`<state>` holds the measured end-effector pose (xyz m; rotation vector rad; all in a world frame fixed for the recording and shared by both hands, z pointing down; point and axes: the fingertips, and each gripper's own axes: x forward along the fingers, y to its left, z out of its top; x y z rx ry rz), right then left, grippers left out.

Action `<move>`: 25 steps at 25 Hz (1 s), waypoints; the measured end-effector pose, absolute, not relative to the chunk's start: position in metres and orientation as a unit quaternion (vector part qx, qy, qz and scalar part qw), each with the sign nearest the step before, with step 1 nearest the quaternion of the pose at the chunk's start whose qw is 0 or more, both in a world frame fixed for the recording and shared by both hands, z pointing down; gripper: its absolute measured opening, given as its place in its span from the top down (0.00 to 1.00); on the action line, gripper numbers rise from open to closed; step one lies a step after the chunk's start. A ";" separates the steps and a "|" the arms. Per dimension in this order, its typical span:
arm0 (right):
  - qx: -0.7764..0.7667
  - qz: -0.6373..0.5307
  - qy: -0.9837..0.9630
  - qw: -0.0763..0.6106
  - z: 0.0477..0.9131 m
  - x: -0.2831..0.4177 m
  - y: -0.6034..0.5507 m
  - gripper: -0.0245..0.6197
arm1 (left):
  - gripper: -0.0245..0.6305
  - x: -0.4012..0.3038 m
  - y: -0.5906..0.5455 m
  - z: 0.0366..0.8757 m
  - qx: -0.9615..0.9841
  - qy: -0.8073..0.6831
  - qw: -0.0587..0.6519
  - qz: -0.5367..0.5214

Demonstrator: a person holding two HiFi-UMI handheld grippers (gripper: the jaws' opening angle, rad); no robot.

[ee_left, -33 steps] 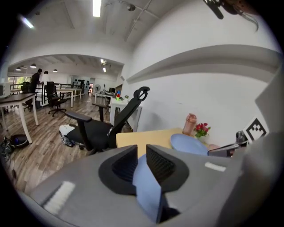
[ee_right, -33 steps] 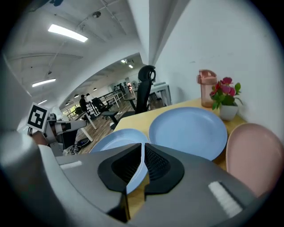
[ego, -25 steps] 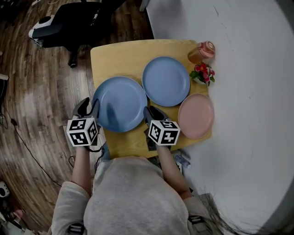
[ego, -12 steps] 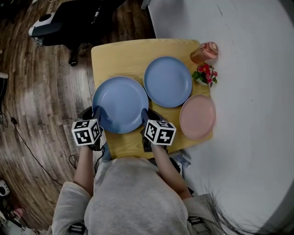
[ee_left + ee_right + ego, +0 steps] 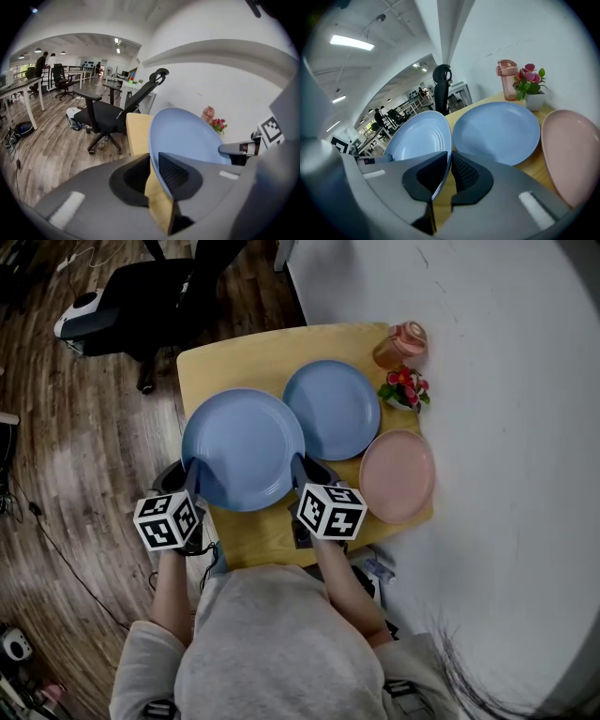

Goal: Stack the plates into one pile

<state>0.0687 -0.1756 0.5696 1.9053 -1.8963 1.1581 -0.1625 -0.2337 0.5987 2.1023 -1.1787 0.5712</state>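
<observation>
A large blue plate (image 5: 244, 448) is held by its two near rims, raised off the wooden table (image 5: 239, 357). My left gripper (image 5: 192, 476) grips its left rim and my right gripper (image 5: 298, 471) its right rim; both sets of jaws are closing on it. In the left gripper view the plate (image 5: 190, 136) tilts up between that gripper's (image 5: 152, 163) jaws. In the right gripper view its rim (image 5: 417, 138) sits pinched in that gripper (image 5: 451, 163). A second blue plate (image 5: 332, 409) (image 5: 497, 130) lies behind it, and a pink plate (image 5: 397, 476) (image 5: 574, 150) at the right.
A pink bottle (image 5: 399, 343) (image 5: 507, 79) and a small flower pot (image 5: 404, 388) (image 5: 530, 86) stand at the table's far right corner against the white wall. A black office chair (image 5: 141, 301) (image 5: 108, 112) is on the wooden floor beyond the table's left side.
Both grippers have moved in on the large blue plate's rims and their jaws have narrowed onto them. The plate now looks larger and overlaps the second blue plate's edge.
</observation>
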 end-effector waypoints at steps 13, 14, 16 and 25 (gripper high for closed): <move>0.721 0.372 -0.583 0.047 0.537 0.159 -0.158 0.91 | 0.80 -0.053 -0.267 0.556 0.865 -0.348 0.281 0.226; 0.726 0.372 -0.577 0.044 0.536 0.166 -0.155 0.91 | 0.80 -0.044 -0.268 0.555 0.869 -0.340 0.280 0.228; 0.735 0.371 -0.565 0.039 0.536 0.178 -0.149 0.91 | 0.80 -0.029 -0.268 0.556 0.874 -0.325 0.278 0.232; 0.764 0.363 -0.533 0.037 0.537 0.228 -0.146 0.91 | 0.80 0.035 -0.284 0.561 0.889 -0.267 0.273 0.252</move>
